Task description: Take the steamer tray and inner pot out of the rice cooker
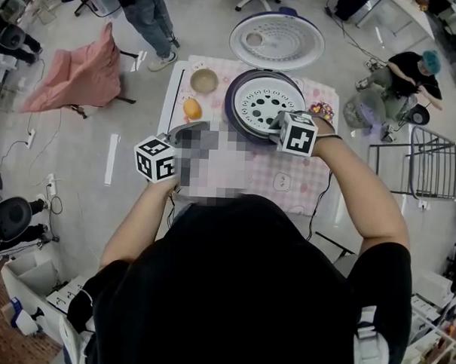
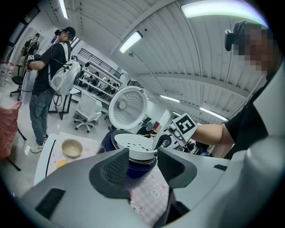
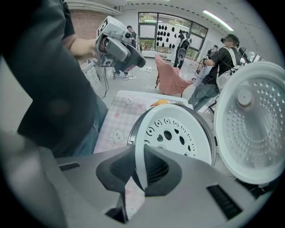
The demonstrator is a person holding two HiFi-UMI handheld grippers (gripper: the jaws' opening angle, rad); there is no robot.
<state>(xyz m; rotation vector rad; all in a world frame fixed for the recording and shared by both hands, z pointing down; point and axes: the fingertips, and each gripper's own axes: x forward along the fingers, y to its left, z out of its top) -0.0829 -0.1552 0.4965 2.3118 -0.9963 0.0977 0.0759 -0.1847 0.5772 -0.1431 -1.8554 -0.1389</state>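
"Pinching the steamer tray [image 3: 178, 133], was it, that right hand-held gripper [image 3: 142, 171]?"

"Yes. Its jaws were pressed onto the thin white near rim, one pad on each side. The tray sat tilted, near edge up, far edge low in the rice cooker [image 1: 233, 110]."

"And the left hand-held gripper [image 2: 141, 167]?"

"Spread, with nothing between its jaws. It hung just short of the cooker's dark blue body, pointed at it, touching nothing that I could see."

"So how was the lift best done?"

"My judgement: a pinch on one edge lets a wide tray swing. It wanted a slow, straight rise until the far edge cleared the cooker, kept away from the open lid [image 3: 254, 120] standing just behind. The free hand-held gripper could have steadied the cooker's body or taken the opposite rim."

"What was inside?"

"The tray was bare; only its holes showed. A metal ring round it I took for the rim of the inner pot [image 3: 132, 131], seated in the cooker. What it held was hidden under the tray."

"Further off?"

"On the checked surface [image 1: 303, 190], beyond the left hand-held gripper, lay an orange fruit [image 1: 192, 108]. Past it was a beige bowl [image 1: 204, 81] that looked empty. People stood on the floor well beyond."
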